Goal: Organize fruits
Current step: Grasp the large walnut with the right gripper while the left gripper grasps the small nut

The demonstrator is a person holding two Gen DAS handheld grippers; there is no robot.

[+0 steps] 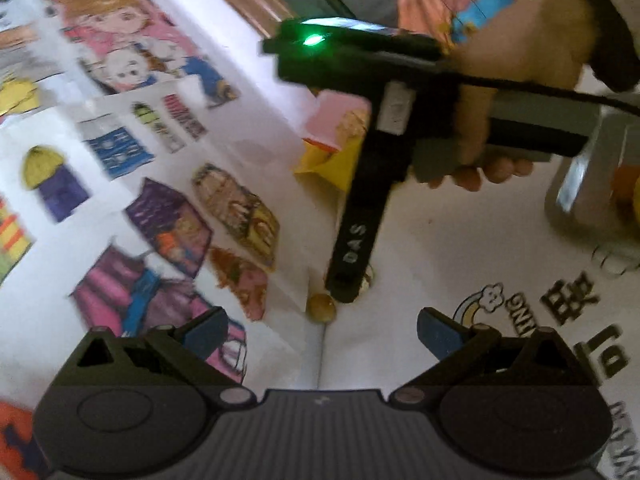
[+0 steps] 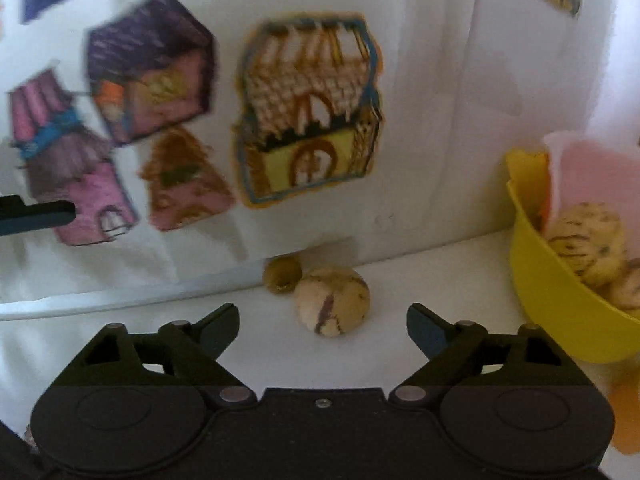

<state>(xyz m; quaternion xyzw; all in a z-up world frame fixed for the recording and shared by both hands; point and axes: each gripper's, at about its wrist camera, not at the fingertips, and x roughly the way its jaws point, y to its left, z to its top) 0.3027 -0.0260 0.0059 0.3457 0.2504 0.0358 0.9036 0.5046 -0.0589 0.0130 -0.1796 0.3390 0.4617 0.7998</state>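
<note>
Here, closest to us in the right wrist view, the right gripper [image 2: 323, 326] has its fingers spread wide and holds nothing, with a pale round fruit streaked in purple [image 2: 332, 301] lying on the white tabletop [image 2: 440, 276] just ahead, between the two tips. We judge it light and firm-skinned but liable to roll, so we would take it across its widest middle with a gentle squeeze. Touching it on the far side sits a smaller olive-brown fruit [image 2: 282, 274], right against the foot of the sticker-covered wall [image 2: 420, 80]; it is blurred, so we cannot name it with confidence. To the right, the yellow bowl [image 2: 560, 312] already holds similar speckled fruits. In the left wrist view, the left gripper [image 1: 322, 330] is likewise wide and empty, and the small brown fruit lies beyond its tips.
</note>
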